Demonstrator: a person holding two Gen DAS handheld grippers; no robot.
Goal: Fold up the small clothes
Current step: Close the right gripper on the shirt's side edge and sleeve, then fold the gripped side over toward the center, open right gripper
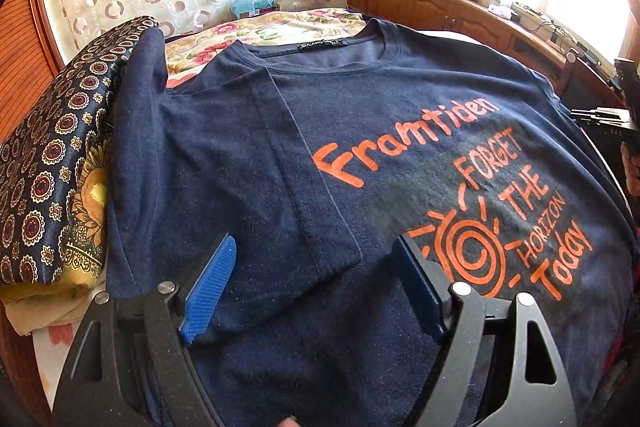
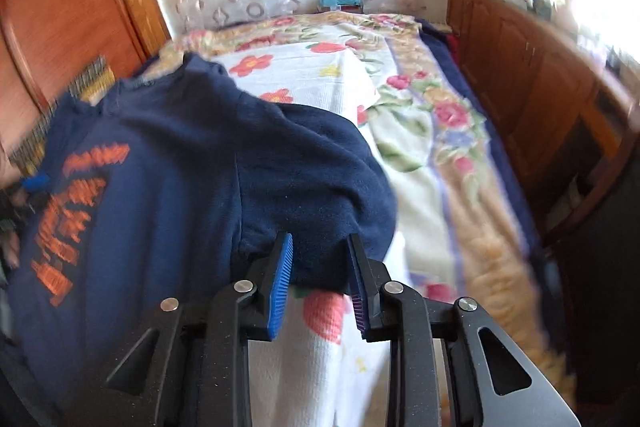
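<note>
On the far left a patterned cushion (image 1: 52,163) in dark blue and gold leans beside the bed, and the navy T-shirt (image 1: 360,131) lies face up on the floral bedspread (image 2: 432,131), collar toward the curtained headboard wall and hem toward the person. The shirt's long axis therefore runs straight away from both tools. One sleeve (image 1: 280,163), on the left in the left wrist view, is already turned in over the chest, its stitched hem ending just short of the orange sun print (image 1: 468,247).

The left gripper (image 1: 316,267) hovers low over that folded sleeve with its blue pads spread wide, one on each side of the sleeve's end; neither pad presses the cloth, so it holds nothing.

Further right, the right gripper (image 2: 320,263) sits at the shirt's outer edge, where the other sleeve (image 2: 332,179) bulges up in a loose hump. Its jaws stand narrow with a wad of navy cloth between the pads. The right wrist view is smeared by motion, so whether the pads truly bite the fabric is likely rather than certain; I read it as pinching the sleeve.

The coming fold turns on this: the unfolded sleeve lies on the right hand's side, well apart from the left tool, and must travel across the shirt's long axis toward the orange lettering. The right hand is the nearer one for that carry. The wooden cabinets (image 2: 532,95) stand beyond the bed's right edge.
</note>
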